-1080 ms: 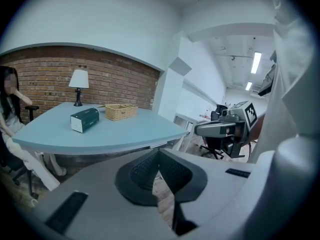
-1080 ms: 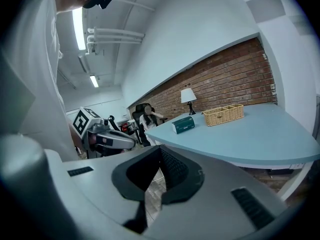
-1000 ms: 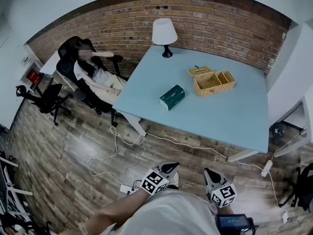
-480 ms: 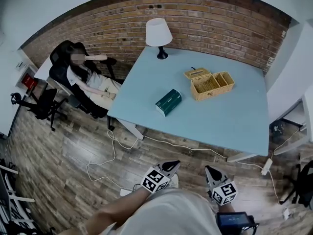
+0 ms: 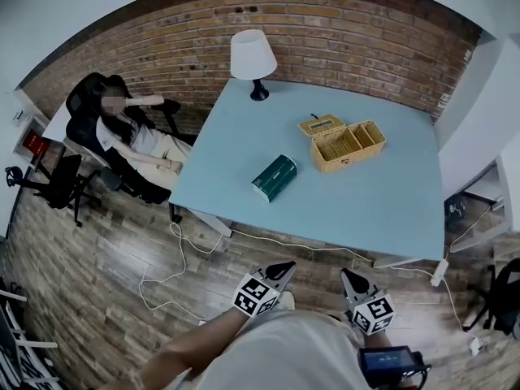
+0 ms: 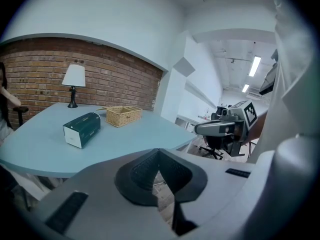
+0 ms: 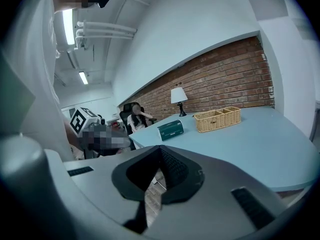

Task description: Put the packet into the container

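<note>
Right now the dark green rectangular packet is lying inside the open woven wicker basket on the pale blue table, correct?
Not inside. The dark green rectangular packet lies on the pale blue table, apart from the open woven wicker basket, as the head view shows.

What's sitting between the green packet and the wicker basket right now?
Nothing: in the head view, only bare blue tabletop separates the packet from the basket.

Green packet (image 5: 274,177) on its side, open wicker container (image 5: 348,142) near
</note>
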The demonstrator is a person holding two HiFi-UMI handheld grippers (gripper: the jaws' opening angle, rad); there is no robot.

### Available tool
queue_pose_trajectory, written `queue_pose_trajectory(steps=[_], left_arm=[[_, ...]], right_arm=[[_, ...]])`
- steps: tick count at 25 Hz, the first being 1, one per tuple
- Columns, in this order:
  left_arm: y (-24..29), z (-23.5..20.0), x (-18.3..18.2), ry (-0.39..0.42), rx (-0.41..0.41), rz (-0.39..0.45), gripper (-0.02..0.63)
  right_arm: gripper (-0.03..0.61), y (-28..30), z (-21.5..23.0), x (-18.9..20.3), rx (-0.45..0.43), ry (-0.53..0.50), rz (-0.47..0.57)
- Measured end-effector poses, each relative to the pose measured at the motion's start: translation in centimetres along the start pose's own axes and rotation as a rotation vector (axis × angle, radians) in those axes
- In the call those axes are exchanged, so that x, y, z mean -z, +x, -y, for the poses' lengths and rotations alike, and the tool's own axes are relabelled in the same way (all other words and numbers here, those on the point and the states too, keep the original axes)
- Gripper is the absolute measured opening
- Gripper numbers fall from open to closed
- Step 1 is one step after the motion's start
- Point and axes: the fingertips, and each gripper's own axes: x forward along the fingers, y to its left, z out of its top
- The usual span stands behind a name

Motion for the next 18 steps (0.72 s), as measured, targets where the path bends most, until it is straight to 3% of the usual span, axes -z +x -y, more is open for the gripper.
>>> queue_pose_trajectory(steps=[10, 18], left_arm=[[0.5, -2.7, -0.4, -0.016, -0.001, -0.009, 0.011], [2.1, -4.0, -1.0, -0.033, -0.025, -0.026, 0.011]], right_arm=[[0.009, 1.8, 1.4, -0.7, 0.048, 0.024, -0.017], [0.009, 3.6, 3.8, -1.2, 0.026, 0.038, -0.025]])
